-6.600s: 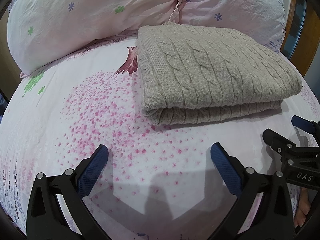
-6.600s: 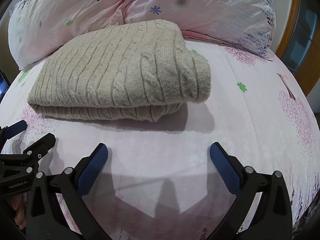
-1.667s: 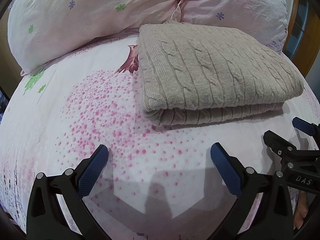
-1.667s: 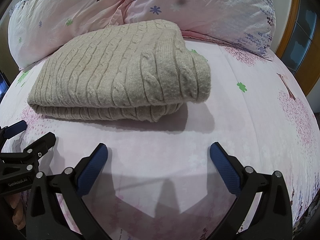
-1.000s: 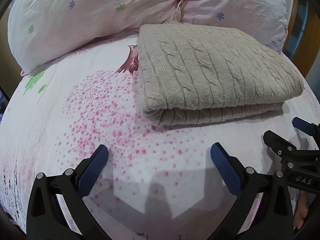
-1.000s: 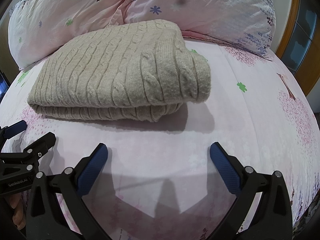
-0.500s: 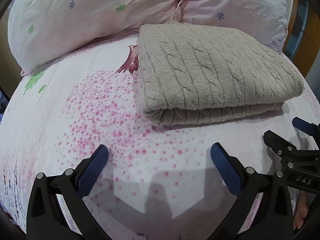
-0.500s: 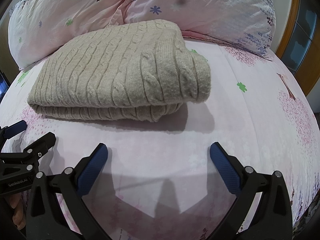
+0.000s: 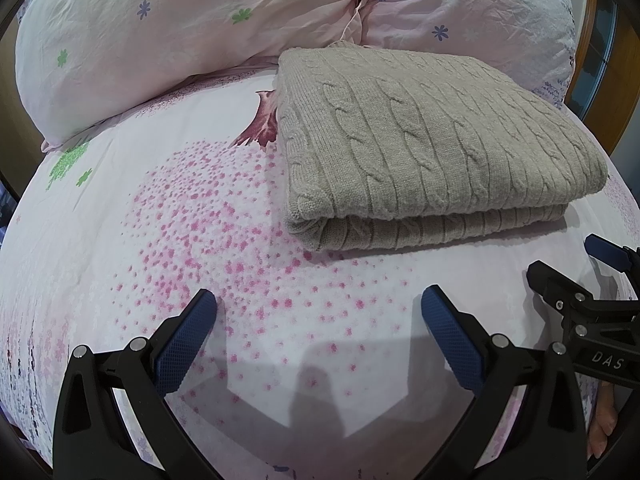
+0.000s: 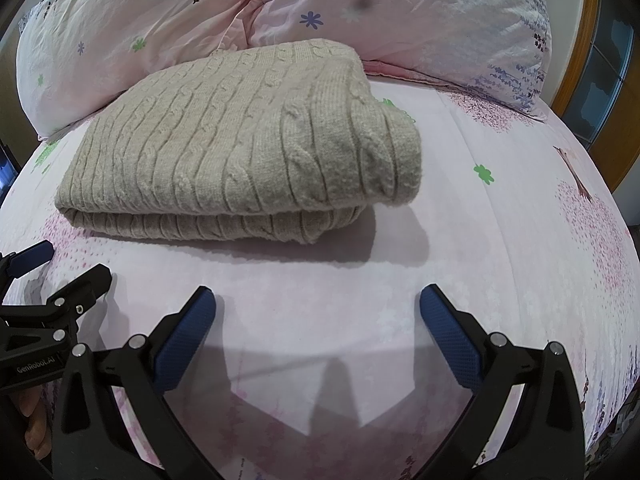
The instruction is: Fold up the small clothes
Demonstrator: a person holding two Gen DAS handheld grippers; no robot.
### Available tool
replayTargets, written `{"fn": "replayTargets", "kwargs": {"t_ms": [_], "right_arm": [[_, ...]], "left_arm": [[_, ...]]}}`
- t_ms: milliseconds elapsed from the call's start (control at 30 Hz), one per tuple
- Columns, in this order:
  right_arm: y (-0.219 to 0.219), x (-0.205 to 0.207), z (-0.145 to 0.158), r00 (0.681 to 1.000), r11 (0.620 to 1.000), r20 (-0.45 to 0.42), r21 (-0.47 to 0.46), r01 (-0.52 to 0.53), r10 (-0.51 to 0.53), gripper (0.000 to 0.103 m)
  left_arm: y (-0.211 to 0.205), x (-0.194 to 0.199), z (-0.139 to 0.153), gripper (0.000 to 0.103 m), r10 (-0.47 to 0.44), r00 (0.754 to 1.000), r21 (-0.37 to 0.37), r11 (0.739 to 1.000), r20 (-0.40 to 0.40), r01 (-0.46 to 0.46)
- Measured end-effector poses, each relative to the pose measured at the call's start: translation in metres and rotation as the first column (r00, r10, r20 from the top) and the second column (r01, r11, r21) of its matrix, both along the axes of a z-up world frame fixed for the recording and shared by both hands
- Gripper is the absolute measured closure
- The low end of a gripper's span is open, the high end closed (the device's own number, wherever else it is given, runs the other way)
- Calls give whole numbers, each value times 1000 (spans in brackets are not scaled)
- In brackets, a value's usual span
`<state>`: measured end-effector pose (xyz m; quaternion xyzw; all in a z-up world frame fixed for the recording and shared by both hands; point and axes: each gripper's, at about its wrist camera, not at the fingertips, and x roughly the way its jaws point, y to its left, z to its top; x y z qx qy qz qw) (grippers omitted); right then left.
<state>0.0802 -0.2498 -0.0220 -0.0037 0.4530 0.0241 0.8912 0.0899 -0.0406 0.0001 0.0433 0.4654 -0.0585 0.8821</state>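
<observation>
A beige cable-knit sweater [image 9: 432, 144] lies folded into a thick rectangle on the pink floral bed sheet [image 9: 180, 208], close to the pillows. It also shows in the right wrist view [image 10: 248, 152]. My left gripper [image 9: 318, 312] is open and empty, above the sheet in front of the sweater's left part. My right gripper [image 10: 316, 308] is open and empty, in front of the sweater's right end. Each gripper shows at the edge of the other's view: the right one [image 9: 576, 276] and the left one [image 10: 60, 272].
Two pink floral pillows [image 9: 160, 32] [image 10: 420, 12] lie behind the sweater. A wooden frame with glass [image 10: 600, 60] stands at the far right. The bed sheet slopes away at left and right.
</observation>
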Motion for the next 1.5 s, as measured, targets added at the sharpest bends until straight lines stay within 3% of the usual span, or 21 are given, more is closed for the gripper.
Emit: {"fn": "replayTargets", "kwargs": {"t_ms": [567, 1500], "right_arm": [[0, 0, 0, 1000, 1000, 0, 0, 0, 0, 2], [0, 1, 0, 1000, 1000, 0, 0, 0, 0, 2]], "left_arm": [[-2, 11, 1, 1, 10, 999, 3, 1000, -44, -10], [-2, 7, -1, 1, 9, 999, 3, 1000, -31, -9]]}}
